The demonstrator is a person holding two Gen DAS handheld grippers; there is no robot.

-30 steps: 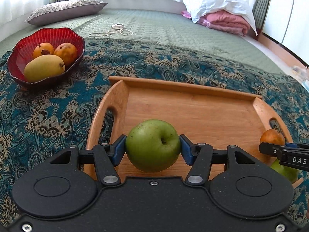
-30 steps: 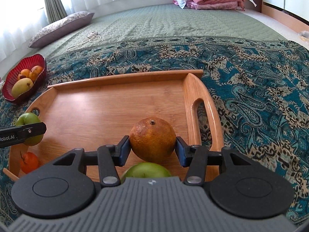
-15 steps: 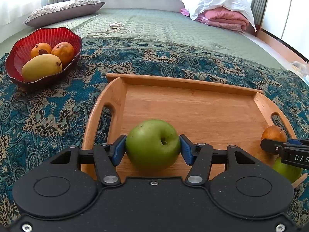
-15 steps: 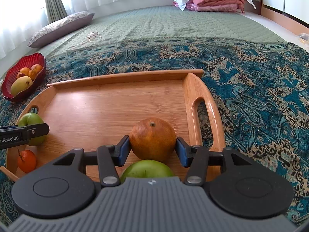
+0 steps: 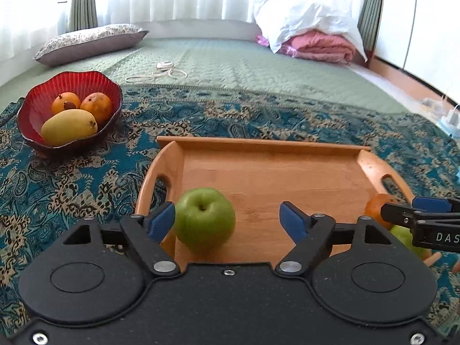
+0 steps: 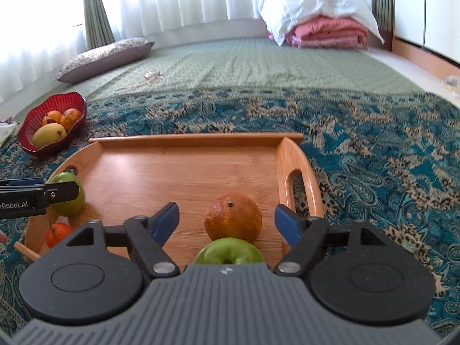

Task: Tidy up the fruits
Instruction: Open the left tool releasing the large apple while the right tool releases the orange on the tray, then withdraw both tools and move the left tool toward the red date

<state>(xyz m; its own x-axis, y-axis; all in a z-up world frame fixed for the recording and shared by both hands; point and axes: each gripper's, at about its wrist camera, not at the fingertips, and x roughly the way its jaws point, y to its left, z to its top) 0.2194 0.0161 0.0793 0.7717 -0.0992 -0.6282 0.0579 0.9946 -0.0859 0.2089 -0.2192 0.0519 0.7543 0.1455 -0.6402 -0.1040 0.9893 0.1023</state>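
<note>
A wooden tray point(image 5: 258, 143) lies on the patterned cloth. In the left wrist view my left gripper point(image 5: 227, 215) has its jaws opening. A green apple point(image 5: 204, 220) rests on the tray between them, close to the left pad and well clear of the right pad. In the right wrist view my right gripper point(image 6: 226, 215) is also opening, and an orange point(image 6: 233, 220) sits on the tray between its pads, free of both. A second green apple point(image 6: 228, 251) lies just below the orange. A small orange fruit point(image 6: 57, 234) sits at the tray's near left corner.
A red bowl point(image 5: 28, 106) holding a mango and two orange fruits stands on the cloth to the left of the tray. A pillow point(image 5: 86, 43), a white cable point(image 5: 161, 72) and folded bedding point(image 5: 316, 46) lie further back on the green quilt.
Both grippers, shut on their fruit before, have spread their jaws and pulled back and up a little. The apple and the orange now rest on the tray.
</note>
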